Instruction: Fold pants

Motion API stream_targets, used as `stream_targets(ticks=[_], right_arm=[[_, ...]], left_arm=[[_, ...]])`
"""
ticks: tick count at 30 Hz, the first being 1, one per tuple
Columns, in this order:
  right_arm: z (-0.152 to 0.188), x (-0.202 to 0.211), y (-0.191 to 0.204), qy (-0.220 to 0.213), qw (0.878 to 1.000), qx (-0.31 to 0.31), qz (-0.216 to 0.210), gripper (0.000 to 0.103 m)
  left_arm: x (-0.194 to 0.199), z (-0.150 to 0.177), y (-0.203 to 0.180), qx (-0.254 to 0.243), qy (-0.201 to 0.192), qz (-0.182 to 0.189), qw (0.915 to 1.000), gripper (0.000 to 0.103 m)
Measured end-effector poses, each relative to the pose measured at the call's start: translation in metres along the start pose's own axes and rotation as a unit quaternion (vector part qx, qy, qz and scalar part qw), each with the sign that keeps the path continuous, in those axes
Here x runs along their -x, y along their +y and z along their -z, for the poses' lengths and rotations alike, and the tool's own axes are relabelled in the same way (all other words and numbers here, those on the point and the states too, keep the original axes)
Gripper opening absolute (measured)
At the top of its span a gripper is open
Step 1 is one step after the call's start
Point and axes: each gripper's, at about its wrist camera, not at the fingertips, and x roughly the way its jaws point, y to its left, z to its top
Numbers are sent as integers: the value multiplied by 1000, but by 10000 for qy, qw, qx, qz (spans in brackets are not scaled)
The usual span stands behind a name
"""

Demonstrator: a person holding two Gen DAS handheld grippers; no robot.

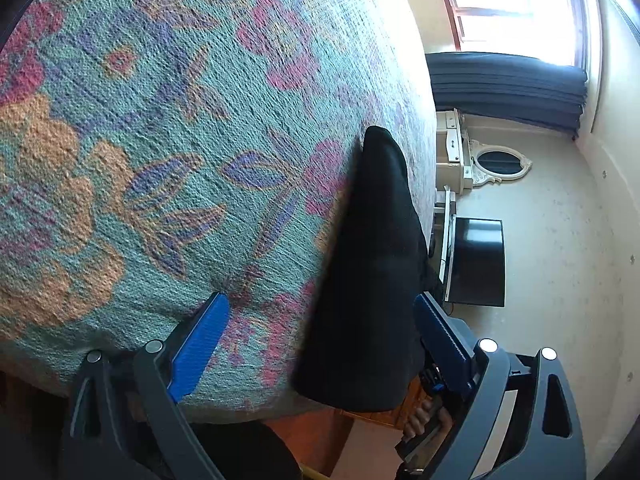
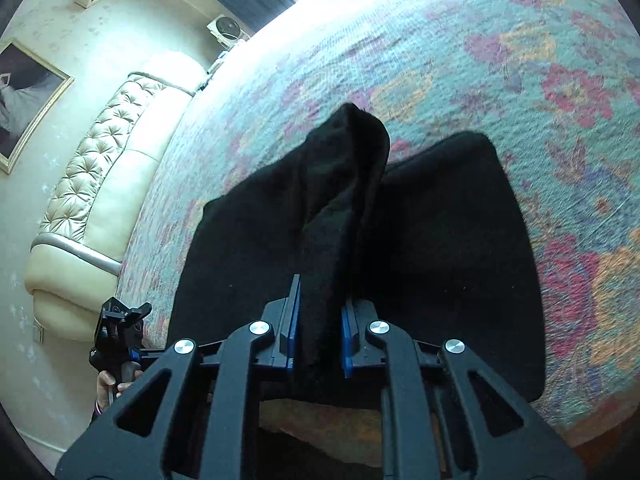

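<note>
Pinching a raised ridge of the soft, limp black pants [image 2: 440, 240], right gripper [image 2: 318, 332] is clamped; left gripper [image 1: 320, 340] gapes empty. Grab the hem at 12 o'clock.

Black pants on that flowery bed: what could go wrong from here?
The right gripper pinches only a narrow ridge of the black pants, so the cloth might slip out. The left gripper stands open, holding nothing, so one side may drag and bunch. The pants lie near the edge of the floral bedspread and could slide off.
</note>
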Motion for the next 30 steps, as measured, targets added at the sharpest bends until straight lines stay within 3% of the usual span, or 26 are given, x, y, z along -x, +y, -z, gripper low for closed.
stream_targets(ticks=[5,9,16,19,21,25,27,30], right_arm=[[-4,30,-29,-252,9994,-97,206,14],[4,20,-59,-54,9986,-370,376,14],[11,14,-80,20,9973,-701,211,19],[12,34,-87,-202,9955,-787,487,33],[15,41,-95,-253,9937,-970,492,81],[30,27,-119,-22,9872,-1582,-211,83],[37,15,-126,66,9820,-1793,-588,83],[38,7,-119,24,9834,-1632,-796,88]], left_arm=[[-14,8,-16,-297,158,186,9993,92],[-32,18,-27,-546,238,188,9980,92],[-53,20,-48,-1108,187,173,9935,92],[-59,16,-53,-1257,209,134,9918,92],[-65,13,-52,-1193,250,169,9924,92],[-74,9,-47,-897,372,322,9948,92],[-76,12,-50,-1037,387,251,9935,92],[-82,18,-57,-1357,435,168,9897,92]])
